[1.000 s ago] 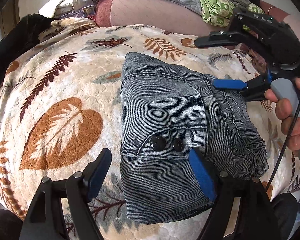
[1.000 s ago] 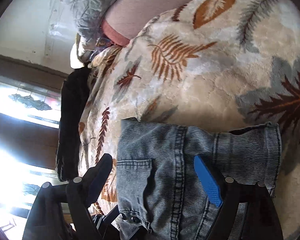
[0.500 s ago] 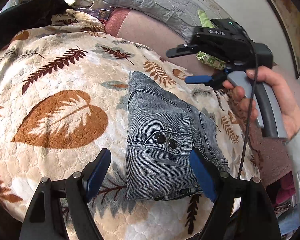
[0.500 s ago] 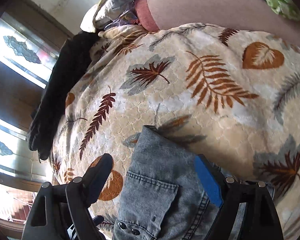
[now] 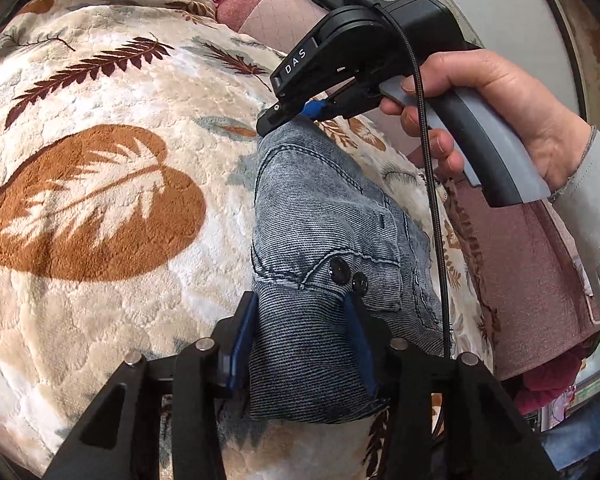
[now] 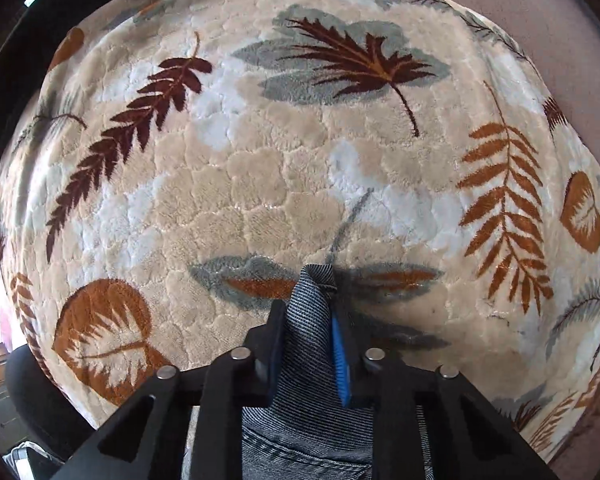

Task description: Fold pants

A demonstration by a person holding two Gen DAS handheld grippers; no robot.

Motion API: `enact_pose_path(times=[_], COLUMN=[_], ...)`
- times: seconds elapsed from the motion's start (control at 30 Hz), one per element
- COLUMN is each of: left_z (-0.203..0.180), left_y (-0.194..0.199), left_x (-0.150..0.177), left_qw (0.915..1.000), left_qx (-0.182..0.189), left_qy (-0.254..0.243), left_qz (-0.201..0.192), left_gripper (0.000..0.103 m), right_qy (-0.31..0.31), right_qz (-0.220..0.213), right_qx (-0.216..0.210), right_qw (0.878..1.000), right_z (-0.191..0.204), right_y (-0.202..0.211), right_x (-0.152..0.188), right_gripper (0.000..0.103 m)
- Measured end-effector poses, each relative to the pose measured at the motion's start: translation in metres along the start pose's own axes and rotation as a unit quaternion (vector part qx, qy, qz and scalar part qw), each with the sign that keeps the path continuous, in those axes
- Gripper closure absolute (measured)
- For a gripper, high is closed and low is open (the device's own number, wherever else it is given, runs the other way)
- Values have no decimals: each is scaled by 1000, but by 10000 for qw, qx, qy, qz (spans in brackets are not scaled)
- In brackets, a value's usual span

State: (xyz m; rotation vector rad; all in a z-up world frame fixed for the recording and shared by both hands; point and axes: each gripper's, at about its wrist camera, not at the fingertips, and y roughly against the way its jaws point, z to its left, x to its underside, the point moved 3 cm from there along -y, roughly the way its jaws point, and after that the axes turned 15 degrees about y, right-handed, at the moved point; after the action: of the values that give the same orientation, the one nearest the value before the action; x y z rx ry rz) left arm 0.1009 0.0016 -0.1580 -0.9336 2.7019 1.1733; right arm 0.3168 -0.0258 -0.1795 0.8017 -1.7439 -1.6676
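Observation:
The grey denim pants point(image 5: 332, 216) lie folded into a small bundle on the leaf-patterned blanket point(image 5: 100, 200). My left gripper point(image 5: 300, 332) is shut on the near end of the bundle, just below its two black buttons point(image 5: 346, 274). My right gripper point(image 5: 296, 114) is shut on the far corner of the pants. In the right wrist view the gripper point(image 6: 308, 328) pinches a peak of denim point(image 6: 310, 320) between its pads, with the blanket point(image 6: 284, 168) beyond.
A pink mattress edge point(image 5: 532, 280) drops off at the right of the blanket. Pillows and bedding point(image 5: 260, 12) sit at the far end. A dark garment point(image 6: 4, 40) lies along the blanket's left edge.
Both grippers have closed from open onto the pants. The right one moved down to the far corner, the left one forward onto the near end.

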Motion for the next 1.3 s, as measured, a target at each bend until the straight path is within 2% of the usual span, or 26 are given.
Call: enact_pose_path(times=[0.1, 0.2, 0.27, 0.33, 0.4, 0.43, 0.5, 0.53, 0.57, 0.73, 0.77, 0.83, 0.9, 1.03, 1.13, 1.2, 1.23, 1.27, 1.3], left_z=[-4, -5, -4, -5, -5, -6, -4, -4, -4, 1, 1, 1, 0, -3, -4, -6, -8, -11, -14], left_y=[-2, -3, -3, -4, -6, -7, -7, -7, -6, -2, -1, 0, -1, -1, 0, 3, 6, 11, 17], left_x=[2, 3, 2, 2, 0, 0, 2, 2, 3, 6, 6, 6, 6, 8, 9, 10, 11, 11, 11], left_qw=[9999, 9999, 9998, 9997, 9997, 9996, 9997, 9997, 9997, 9996, 9996, 9996, 9996, 9992, 9990, 9986, 9983, 9979, 9972], left_qx=[-56, -57, -91, -125, -113, -113, -98, -97, -94, -78, -75, -80, -89, -154, -203, -269, -306, -344, -391], left_qy=[-134, -145, -164, -224, -218, -237, -225, -229, -233, -257, -261, -257, -264, -343, -363, -409, -439, -483, -517], left_qz=[-28, 2, 8, -28, -26, -35, -36, -36, -37, -41, -42, -46, -57, -122, -162, -195, -223, -268, -361], left_gripper=[65, 67, 67, 67, 66, 66, 66, 66, 66, 66, 66, 65, 65, 65, 63, 62, 61, 62, 62], right_qy=[31, -152, -343, -276, -541, -695, -857, -850, -791, -517, -542, -405, -390, -392, -627, -752, -853, -992, -1123], right_qz=[-95, -527, -548, -499, -814, -992, -1228, -1256, -1237, -804, -718, -570, -617, -699, -871, -1126, -1255, -1435, -1610], right_qx=[184, 380, 46, 144, 35, 19, -38, -94, -81, -110, -178, -225, -93, 135, 243, 249, 277, 206, 78], right_qw=[9998, 9978, 9979, 9983, 9952, 9926, 9887, 9884, 9891, 9954, 9958, 9973, 9973, 9967, 9939, 9905, 9880, 9845, 9805], right_z=[1, -7, -12, -9, -15, -21, -27, -28, -26, -11, -13, -12, -12, -11, -12, -10, -11, -11, -11], right_y=[6, 18, 10, 1, 11, 21, 39, 46, 49, 31, 22, 10, 8, 7, 12, 28, 37, 47, 57], right_x=[1, 2, 4, 6, 5, 6, 7, 8, 9, 15, 17, 17, 16, 13, 16, 23, 29, 36, 46], right_gripper=[88, 94, 94, 94, 90, 84, 64, 45, 40, 40, 51, 82, 91, 94, 93, 85, 75, 68, 65])
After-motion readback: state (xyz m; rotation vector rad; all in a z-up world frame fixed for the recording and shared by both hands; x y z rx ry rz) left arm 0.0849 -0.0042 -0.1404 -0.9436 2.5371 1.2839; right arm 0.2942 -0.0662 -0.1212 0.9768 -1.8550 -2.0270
